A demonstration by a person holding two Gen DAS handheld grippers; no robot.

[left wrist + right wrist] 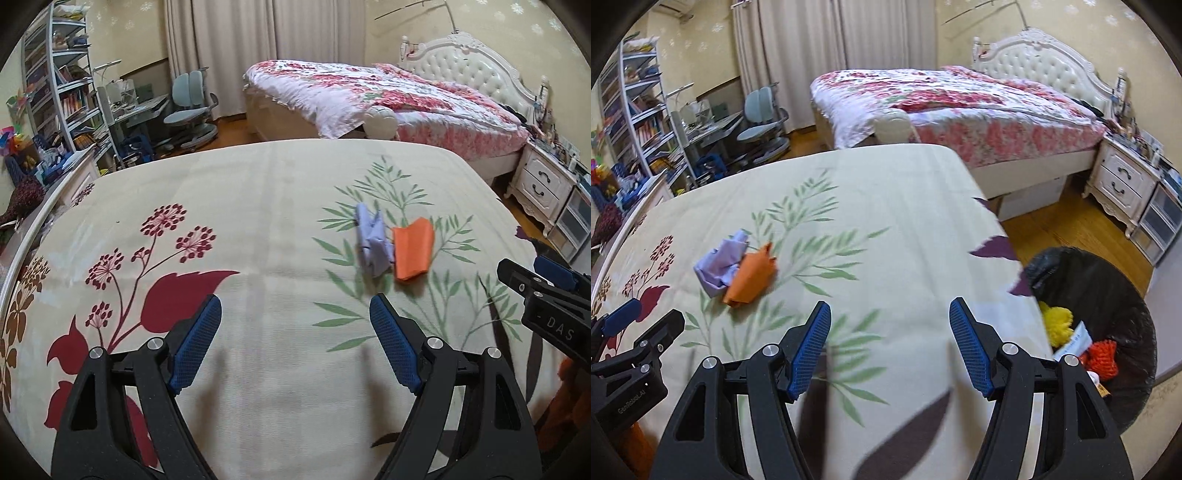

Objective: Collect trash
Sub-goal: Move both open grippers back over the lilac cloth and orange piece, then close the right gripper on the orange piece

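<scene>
Surface: a table under a floral cloth [258,229] carries the remaining trash; nothing else is seen lying on it.
Trash left: a crumpled lilac paper [718,267] and a crumpled orange paper [750,277] are found touching each other, toward the right-hand edge in the left wrist view and well in from the near edge.
Bin: a black-lined trash bin [1123,295] is set on the floor just beside the table's right edge; yellow, red and white scraps are already seen inside.
Left gripper [295,314]: held wide open above bare cloth, nothing between the blue pads; the papers lie ahead of it and to its right.
Right gripper [890,321]: held partly open and empty near the right edge, between the papers and the bin.
Task state: judged partly done, two pieces remaining.
Risk, pairing: since the papers touch, one may be dragged or knocked aside when the other is pinched.
Risk, cloth: the cloth may be caught with the paper if the pads are closed too low.
Risk, drop: a light scrap may be dropped beside the bin if released before the rim is cleared.
</scene>
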